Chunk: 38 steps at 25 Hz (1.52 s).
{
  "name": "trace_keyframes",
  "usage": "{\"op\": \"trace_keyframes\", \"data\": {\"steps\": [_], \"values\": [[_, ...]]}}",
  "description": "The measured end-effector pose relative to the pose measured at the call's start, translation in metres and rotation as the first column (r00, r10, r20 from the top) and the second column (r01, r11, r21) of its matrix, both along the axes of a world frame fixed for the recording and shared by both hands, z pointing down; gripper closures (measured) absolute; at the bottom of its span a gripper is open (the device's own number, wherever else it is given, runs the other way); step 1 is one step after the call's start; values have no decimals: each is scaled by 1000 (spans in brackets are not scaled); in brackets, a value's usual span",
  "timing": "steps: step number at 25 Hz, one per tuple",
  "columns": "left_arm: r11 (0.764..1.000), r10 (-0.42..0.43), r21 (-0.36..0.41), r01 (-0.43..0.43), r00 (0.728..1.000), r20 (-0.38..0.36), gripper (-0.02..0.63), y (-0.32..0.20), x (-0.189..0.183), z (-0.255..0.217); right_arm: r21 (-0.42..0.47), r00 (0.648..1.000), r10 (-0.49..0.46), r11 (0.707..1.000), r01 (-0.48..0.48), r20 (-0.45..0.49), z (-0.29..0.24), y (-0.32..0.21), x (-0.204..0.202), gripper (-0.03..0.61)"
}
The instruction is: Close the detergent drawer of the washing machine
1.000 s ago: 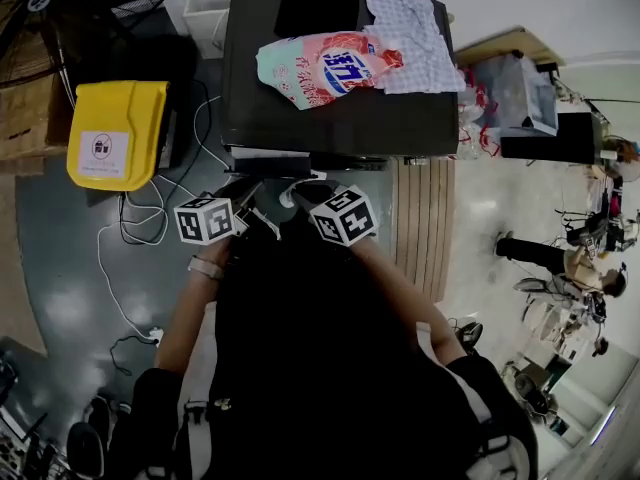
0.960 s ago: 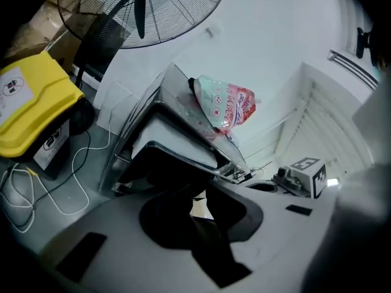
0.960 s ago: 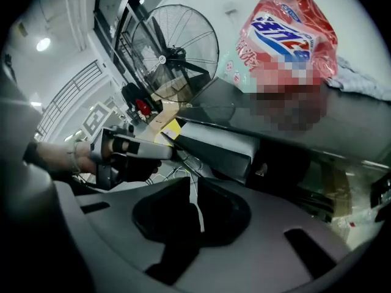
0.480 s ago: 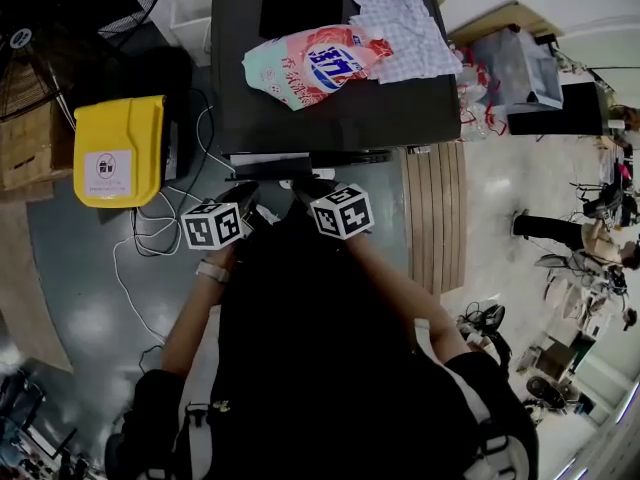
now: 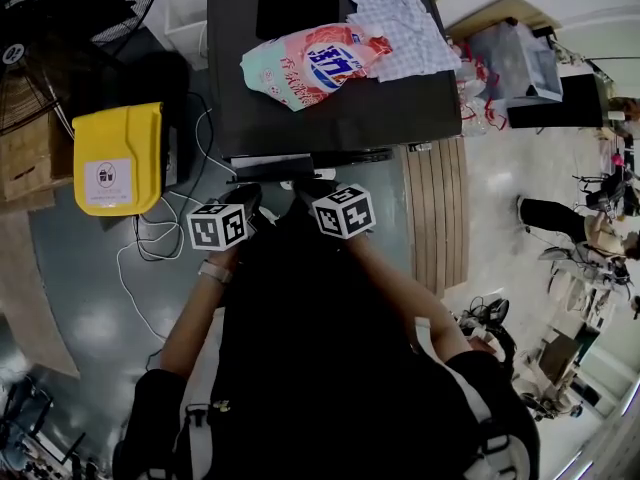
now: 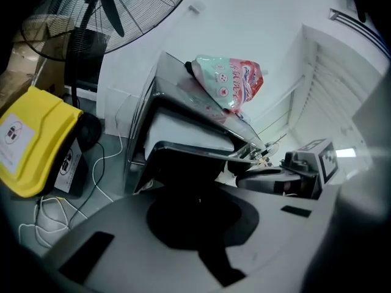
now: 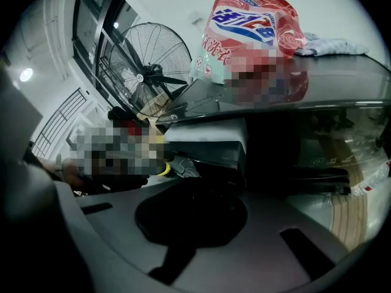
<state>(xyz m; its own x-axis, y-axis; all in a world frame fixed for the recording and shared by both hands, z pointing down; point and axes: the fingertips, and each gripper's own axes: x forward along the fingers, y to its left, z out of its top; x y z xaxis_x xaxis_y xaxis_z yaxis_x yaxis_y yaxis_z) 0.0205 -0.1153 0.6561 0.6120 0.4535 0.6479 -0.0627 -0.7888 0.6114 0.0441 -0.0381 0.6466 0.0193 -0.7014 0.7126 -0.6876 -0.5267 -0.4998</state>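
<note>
Head view, left to right: a floor fan [image 5: 55, 13] in the corner, a yellow bin [image 5: 118, 158] beside the machine, white cables [image 5: 150, 238] loose on the floor. Then the left gripper [image 5: 246, 200], nose up against the front of the dark washing machine [image 5: 330, 118]. From up here the detergent drawer [image 5: 272, 165] is only a pale strip sticking out of the machine's upper left front.

The left gripper view fills that in: the drawer stands pulled out, white inside, with its dark front panel right ahead of this gripper's jaws. Those jaws read as one dark mass with no gap, so pressed together, holding nothing.

Next, the right gripper [image 5: 312, 190], just beside the drawer's right corner. Its own view shows the same single dark shape, jaws together and empty, under the drawer's near corner.

On the lid lie a pink detergent bag [image 5: 315, 63] and a checked cloth [image 5: 400, 18]. Far right, wooden slats [image 5: 435, 218] on the floor.
</note>
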Motion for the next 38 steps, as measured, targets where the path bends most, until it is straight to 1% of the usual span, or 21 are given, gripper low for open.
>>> {"op": "trace_keyframes", "data": {"steps": [2,4,6,9,17,23,33,35,38], "values": [[1000,11,11,-11,1000,16,603,0,0,3,-1,1000,-10,1000,10,10,1,-2,-1,563],[1000,3,28,-3,1000,8,603,-4,5,0,2,1000,-7,1000,7,-1,-1,-3,6,563],[997,-5,75,6,1000,-11,603,-11,13,-4,4,1000,6,1000,-6,-28,-5,-3,17,563],[991,16,133,-13,1000,-24,603,-14,21,-8,1,999,9,1000,-9,-43,-7,-4,25,563],[979,67,197,-60,997,-28,603,-14,32,-7,-6,999,-8,1000,8,-42,-5,-9,34,561],[969,101,226,-95,995,-15,603,-15,33,-3,-14,999,-19,1000,19,-50,-4,-12,36,563],[965,135,222,-137,991,25,603,-13,36,4,-32,999,-52,998,51,-13,1,-14,37,563],[964,133,229,-135,991,24,603,-14,39,4,-32,999,-50,998,49,-16,2,-15,40,563],[957,124,264,-121,992,6,603,-21,48,1,-33,999,-31,999,29,-42,0,-16,51,563]]}}
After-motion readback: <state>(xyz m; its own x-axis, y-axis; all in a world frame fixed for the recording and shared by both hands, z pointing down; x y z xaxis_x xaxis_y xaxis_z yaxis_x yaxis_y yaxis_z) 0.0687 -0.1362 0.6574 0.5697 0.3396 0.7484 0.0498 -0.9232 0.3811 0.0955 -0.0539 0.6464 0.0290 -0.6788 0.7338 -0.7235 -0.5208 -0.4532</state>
